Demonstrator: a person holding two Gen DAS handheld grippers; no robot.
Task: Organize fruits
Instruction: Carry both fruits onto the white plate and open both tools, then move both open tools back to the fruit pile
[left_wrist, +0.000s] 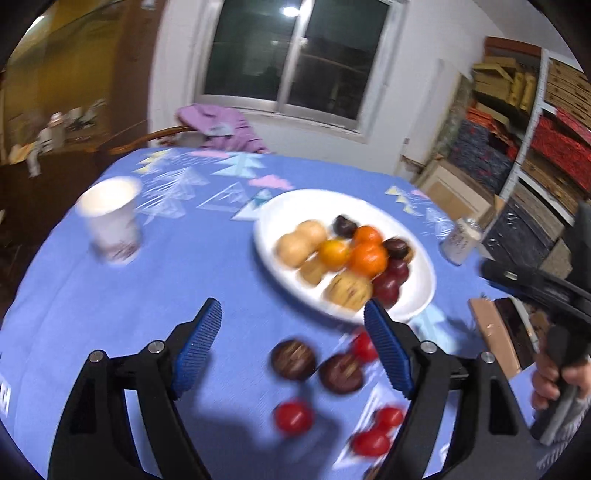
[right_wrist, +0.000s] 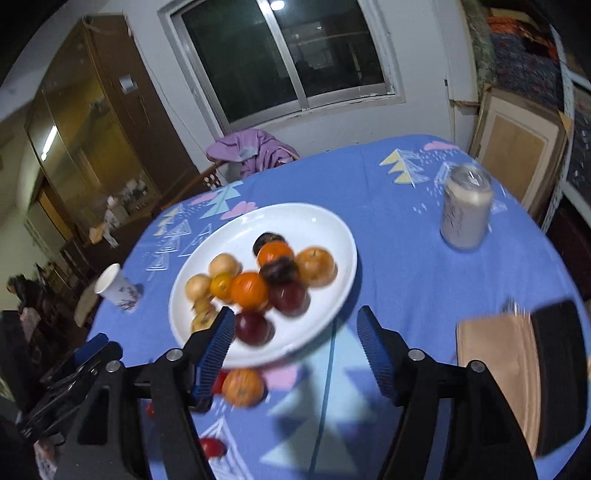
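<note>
A white plate on the blue tablecloth holds a pile of oranges, dark red plums and pale yellow fruits. My left gripper is open over the cloth just in front of the plate, with nothing between its fingers. Below it lie two dark brown round fruits and several small red fruits. My right gripper is open above the plate's near rim and holds nothing. A loose orange rests by its left finger.
A paper cup stands at the left, a drink can at the right. A tan and black flat case lies near the right edge. A chair with a purple garment is behind the table.
</note>
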